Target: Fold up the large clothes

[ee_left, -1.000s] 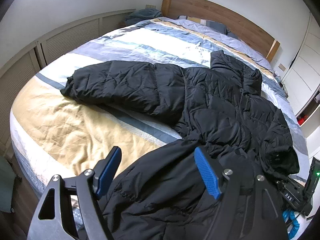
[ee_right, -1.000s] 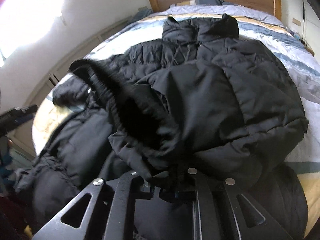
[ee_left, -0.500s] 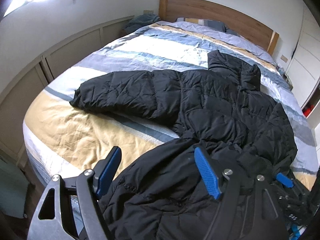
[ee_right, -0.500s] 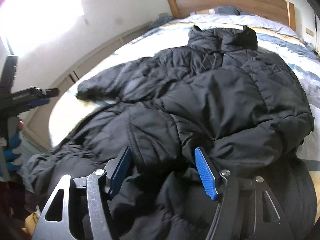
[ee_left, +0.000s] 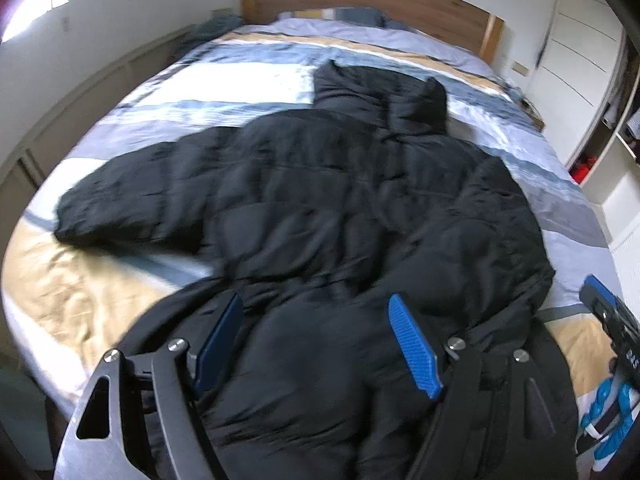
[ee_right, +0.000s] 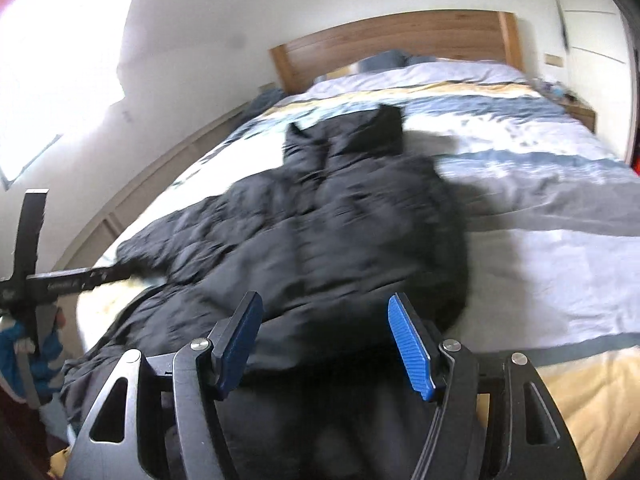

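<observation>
A black puffer jacket is lying spread on the striped bed, collar toward the wooden headboard (white wardrobes standing alongside). The left gripper and right gripper are both hovering spread wide, gripping nothing.

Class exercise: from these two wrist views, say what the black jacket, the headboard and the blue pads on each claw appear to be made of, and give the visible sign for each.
Black jacket: likely synthetic shell with padding; quilted puffy panels, faint sheen.
Headboard: wood or wood veneer; brown with grain streaks, matte.
Blue pads on the left claw and right claw: probably rubber or plastic; ribbed texture, though blur limits certainty.
</observation>
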Action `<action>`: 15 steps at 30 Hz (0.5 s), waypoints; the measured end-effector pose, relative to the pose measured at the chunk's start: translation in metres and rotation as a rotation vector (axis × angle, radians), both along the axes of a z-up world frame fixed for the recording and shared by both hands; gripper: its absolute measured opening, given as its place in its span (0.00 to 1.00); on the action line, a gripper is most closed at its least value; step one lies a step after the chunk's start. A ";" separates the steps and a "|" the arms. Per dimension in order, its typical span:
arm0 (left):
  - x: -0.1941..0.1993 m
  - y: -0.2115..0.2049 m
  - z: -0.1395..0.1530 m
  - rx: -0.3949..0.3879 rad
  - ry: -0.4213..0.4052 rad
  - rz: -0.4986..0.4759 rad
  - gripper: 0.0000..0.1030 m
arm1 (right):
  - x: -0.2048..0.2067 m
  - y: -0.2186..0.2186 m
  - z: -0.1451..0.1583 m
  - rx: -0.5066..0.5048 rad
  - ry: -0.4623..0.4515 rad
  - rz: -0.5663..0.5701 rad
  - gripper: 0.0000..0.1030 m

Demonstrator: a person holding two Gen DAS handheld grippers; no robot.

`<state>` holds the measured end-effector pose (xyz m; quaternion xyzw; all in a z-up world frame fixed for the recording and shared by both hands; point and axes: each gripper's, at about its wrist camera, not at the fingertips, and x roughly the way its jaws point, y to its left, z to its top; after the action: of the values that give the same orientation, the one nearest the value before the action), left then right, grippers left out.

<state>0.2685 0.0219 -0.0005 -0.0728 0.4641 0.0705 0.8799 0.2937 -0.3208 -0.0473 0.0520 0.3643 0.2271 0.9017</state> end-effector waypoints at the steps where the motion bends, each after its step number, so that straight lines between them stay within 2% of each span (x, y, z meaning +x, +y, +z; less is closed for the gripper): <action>1: 0.007 -0.007 -0.002 -0.004 0.001 -0.011 0.72 | 0.009 -0.004 -0.001 -0.007 0.000 -0.009 0.63; 8: 0.062 -0.057 -0.025 -0.038 0.006 -0.097 0.72 | 0.057 0.007 -0.017 -0.029 0.008 0.036 0.63; 12: 0.082 -0.071 -0.051 -0.021 0.037 -0.121 0.72 | 0.074 0.028 -0.034 -0.049 0.029 0.077 0.63; 15: 0.089 -0.066 -0.074 0.016 0.071 -0.111 0.72 | 0.081 0.029 -0.053 -0.043 0.061 0.072 0.63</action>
<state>0.3574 -0.0439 -0.0745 -0.0373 0.4980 0.0276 0.8659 0.3748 -0.2919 -0.1003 0.0265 0.3980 0.2501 0.8822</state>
